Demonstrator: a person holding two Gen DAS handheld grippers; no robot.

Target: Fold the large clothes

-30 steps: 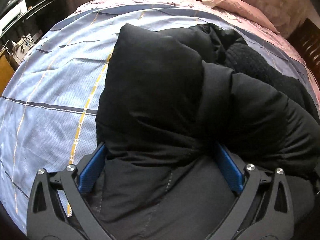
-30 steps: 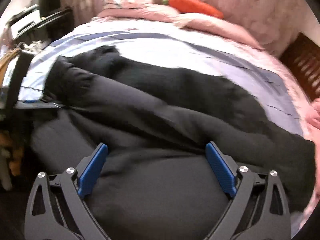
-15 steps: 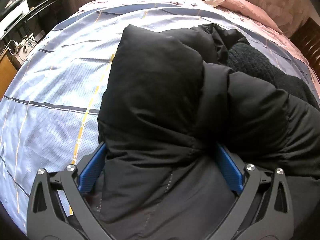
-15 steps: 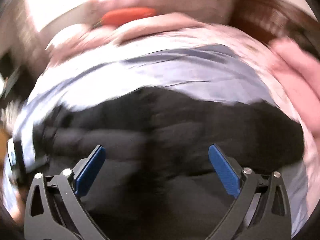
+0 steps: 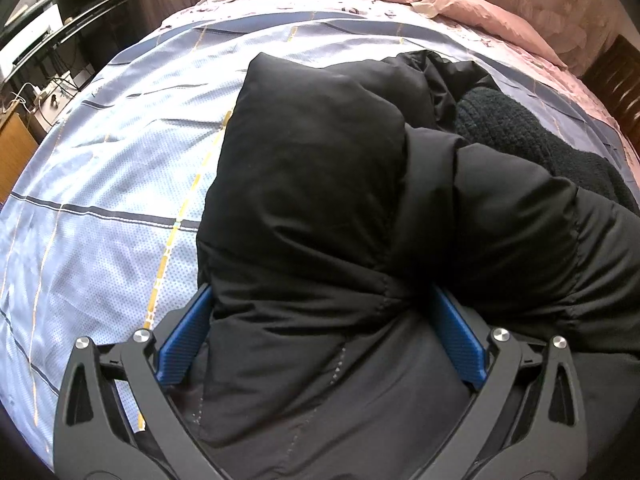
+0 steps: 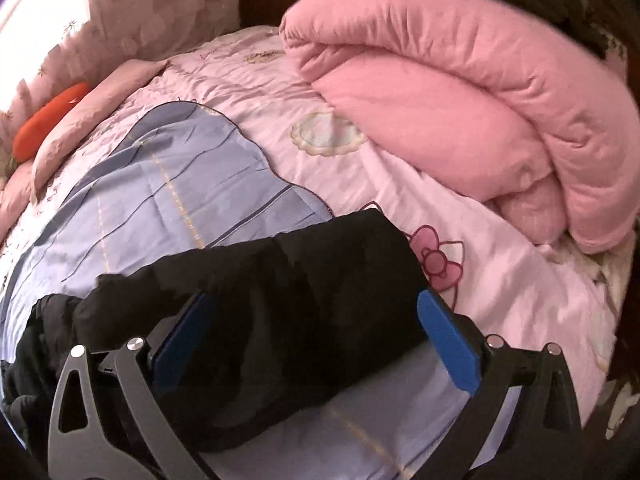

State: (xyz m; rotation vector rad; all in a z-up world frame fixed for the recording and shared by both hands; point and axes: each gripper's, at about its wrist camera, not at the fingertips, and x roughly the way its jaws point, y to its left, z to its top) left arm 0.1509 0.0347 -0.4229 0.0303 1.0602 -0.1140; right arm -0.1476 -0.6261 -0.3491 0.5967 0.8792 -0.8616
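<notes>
Roughly midway: black puffer jacket [image 5: 320,208] lies bunched on the blue bedsheet [image 5: 100,184], 1 part doubled over, no neat fold yet. Left gripper [image 5: 320,336] spread wide around jacket bulk, not pinching; right gripper [image 6: 316,344] spread too, straddling the sleeve end [image 6: 340,264].

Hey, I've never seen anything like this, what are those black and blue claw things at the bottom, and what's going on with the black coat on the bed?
They are two hand-held grippers, each carrying a camera that looks along its blue-padded fingers. The left gripper has its jaws wide open around a puffy fold of the black padded jacket, which lies on the blue checked bedsheet. The right gripper, also open, straddles another part of the jacket. Beyond it sits a rolled pink quilt and an orange carrot-shaped pillow.
</notes>
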